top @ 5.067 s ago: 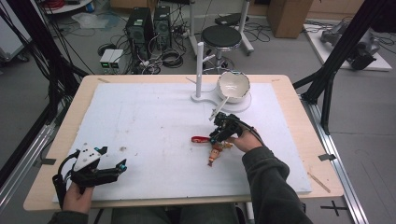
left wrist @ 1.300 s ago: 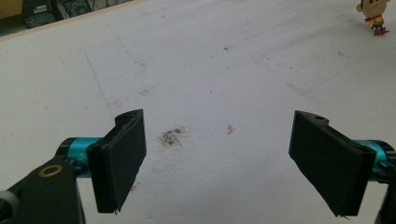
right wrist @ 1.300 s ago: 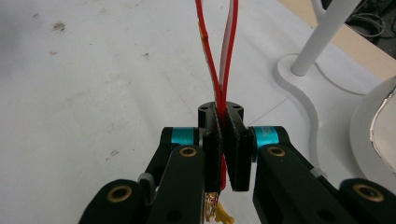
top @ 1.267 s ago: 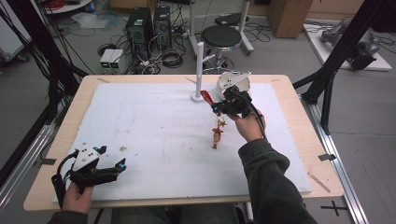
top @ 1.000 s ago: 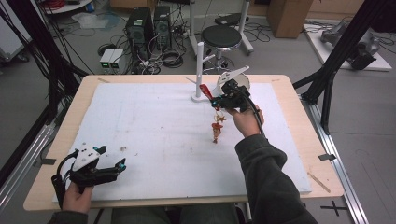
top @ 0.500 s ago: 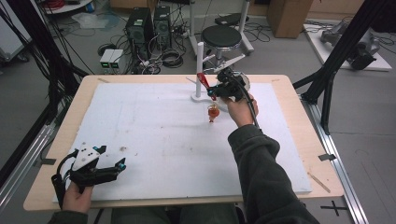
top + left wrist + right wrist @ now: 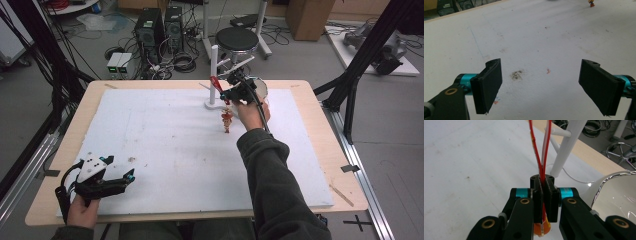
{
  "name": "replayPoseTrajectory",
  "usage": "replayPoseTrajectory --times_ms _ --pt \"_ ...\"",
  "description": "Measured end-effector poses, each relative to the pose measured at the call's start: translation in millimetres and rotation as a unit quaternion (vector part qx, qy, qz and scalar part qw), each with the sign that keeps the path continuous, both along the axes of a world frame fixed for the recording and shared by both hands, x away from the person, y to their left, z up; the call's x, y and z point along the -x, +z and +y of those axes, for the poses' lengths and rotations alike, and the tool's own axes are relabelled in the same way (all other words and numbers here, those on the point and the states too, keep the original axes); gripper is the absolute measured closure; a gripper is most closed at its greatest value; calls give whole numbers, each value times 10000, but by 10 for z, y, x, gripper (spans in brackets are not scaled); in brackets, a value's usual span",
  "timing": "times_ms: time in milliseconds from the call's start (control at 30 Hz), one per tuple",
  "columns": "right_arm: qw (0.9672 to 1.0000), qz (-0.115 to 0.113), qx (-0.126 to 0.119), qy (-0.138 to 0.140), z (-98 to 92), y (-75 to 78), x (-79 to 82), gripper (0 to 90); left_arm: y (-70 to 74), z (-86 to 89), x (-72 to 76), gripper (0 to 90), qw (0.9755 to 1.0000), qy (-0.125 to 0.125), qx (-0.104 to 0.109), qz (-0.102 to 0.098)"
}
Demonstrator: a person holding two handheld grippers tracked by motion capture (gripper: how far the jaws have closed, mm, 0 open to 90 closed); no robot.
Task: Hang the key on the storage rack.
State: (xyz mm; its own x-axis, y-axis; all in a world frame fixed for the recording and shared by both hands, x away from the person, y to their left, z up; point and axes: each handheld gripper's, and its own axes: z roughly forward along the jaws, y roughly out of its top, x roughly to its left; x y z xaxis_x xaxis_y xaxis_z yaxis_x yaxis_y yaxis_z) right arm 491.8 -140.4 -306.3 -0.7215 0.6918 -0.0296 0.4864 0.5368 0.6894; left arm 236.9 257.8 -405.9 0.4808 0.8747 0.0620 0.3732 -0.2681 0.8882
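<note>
My right gripper [image 7: 231,92] is shut on a red and white strap loop [image 7: 216,82], held up at the far middle of the table. A small orange-red figure charm [image 7: 226,120] dangles from it just over the white mat. In the right gripper view the strap [image 7: 537,152] runs up from between the pressed pads [image 7: 544,195] toward a white peg stand [image 7: 567,147]. That stand [image 7: 214,65] is right beside the loop. My left gripper [image 7: 120,168] rests at the near left corner, open and holding nothing [image 7: 549,85].
A white bowl with a patterned rim [image 7: 614,192] sits just right of the stand, partly behind the hand [image 7: 261,86]. The white mat [image 7: 165,130] covers the wooden table. A small dark stain [image 7: 517,74] lies ahead of the left jaws.
The right hand lifted the strap with its charm off the mat and carried it away from the person and left, up to the peg stand. The left gripper stayed put.
</note>
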Motion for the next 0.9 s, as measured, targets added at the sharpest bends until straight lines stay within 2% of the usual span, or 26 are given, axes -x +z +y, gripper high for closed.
replayPoseTrajectory --times_ms 233,567,900 --pt "9997 114 145 -162 30 -77 -85 870 -1 -4 -1 194 10000 3 13 4" --pt "9991 124 321 -266 95 -152 -149 870 1 0 -1 194 10000 2 -1 -5" --pt "9983 168 446 -323 141 -142 -220 870 2 -1 1 194 10000 13 16 -12"
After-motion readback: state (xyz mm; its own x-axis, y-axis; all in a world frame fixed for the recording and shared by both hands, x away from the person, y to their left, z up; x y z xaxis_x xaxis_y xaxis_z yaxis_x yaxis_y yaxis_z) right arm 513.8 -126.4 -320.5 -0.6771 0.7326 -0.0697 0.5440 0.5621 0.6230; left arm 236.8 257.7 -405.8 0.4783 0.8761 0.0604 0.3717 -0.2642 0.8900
